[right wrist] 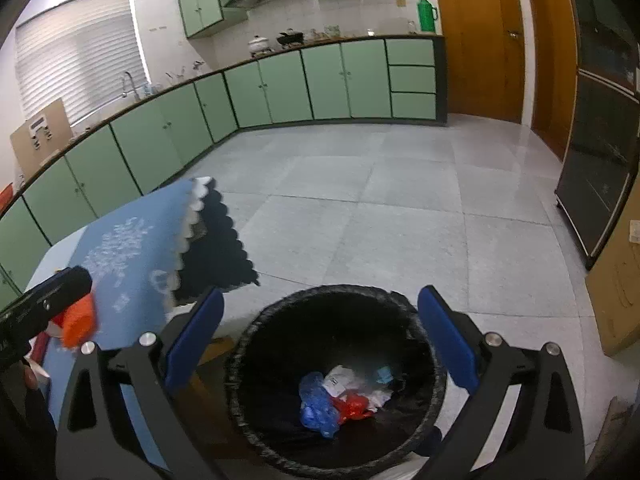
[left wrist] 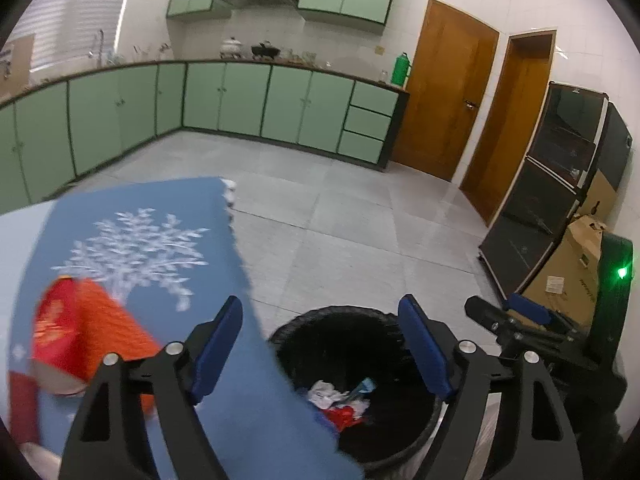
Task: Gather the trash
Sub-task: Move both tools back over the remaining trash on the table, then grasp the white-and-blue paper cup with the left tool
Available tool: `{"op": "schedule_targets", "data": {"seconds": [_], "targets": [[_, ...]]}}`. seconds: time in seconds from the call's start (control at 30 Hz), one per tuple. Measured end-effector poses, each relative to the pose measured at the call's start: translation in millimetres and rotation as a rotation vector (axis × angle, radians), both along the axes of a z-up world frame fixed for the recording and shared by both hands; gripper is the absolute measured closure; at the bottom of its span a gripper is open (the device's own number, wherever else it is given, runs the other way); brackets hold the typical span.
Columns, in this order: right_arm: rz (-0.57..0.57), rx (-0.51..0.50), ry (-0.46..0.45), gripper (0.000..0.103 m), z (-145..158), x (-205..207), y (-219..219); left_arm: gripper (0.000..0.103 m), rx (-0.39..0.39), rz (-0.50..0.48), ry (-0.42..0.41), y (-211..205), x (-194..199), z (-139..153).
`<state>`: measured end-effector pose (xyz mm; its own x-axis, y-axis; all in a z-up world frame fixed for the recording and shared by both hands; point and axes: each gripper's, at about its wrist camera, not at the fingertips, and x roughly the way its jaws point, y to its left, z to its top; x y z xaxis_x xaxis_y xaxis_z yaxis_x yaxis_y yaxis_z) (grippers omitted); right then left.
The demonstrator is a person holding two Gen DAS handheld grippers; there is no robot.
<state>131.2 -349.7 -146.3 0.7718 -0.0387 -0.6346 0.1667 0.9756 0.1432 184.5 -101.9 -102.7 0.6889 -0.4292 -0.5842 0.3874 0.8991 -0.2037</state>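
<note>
Left wrist view: the left claw (left wrist: 320, 354) gapes wide and empty above a round bin (left wrist: 404, 446) lined with black plastic, crumpled trash (left wrist: 340, 398) at its bottom. A red-orange packet (left wrist: 80, 340) lies on the blue-clothed worktop (left wrist: 160, 240) to the left. Right wrist view: the right claw (right wrist: 320, 342) is likewise spread, grasping nothing, over the bin (right wrist: 248, 400) and its blue, red and white trash (right wrist: 344, 396).

Round black bag-lined trash bin (right wrist: 280, 332) standing upright on the grey tiled floor, open-topped, just beside the table edge. Crumpled blue, red and white wrappers (right wrist: 344, 398) lie at its bottom. An orange-red paper packet (left wrist: 80, 336) lies on the blue tablecloth.
</note>
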Motion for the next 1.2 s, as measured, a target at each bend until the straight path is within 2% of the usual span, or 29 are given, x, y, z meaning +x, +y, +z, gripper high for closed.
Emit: {"op": "schedule_targets", "data": {"seconds": [0.27,0.5,0.77,1.2], "targets": [[0.117,-0.023,-0.062,0.008,26.5,-20.8,64.5,0.022,0.069,0.126,-0.073,69.4,-49.7,17.9],[0.207,-0.027,-0.065,0.008,29.6,-32.6,116.3,0.021,0.094,0.225,-0.086,123.2,-83.5,16.6],[0.272,-0.035,-0.051,0.008,23.7,-44.5,154.3,0.021,0.118,0.309,0.0,170.9,-104.2,-14.8],[0.331,-0.059,-0.04,0.008,16.9,-57.6,179.6,0.021,0.107,0.349,0.095,187.7,-106.7,-50.7]]}}
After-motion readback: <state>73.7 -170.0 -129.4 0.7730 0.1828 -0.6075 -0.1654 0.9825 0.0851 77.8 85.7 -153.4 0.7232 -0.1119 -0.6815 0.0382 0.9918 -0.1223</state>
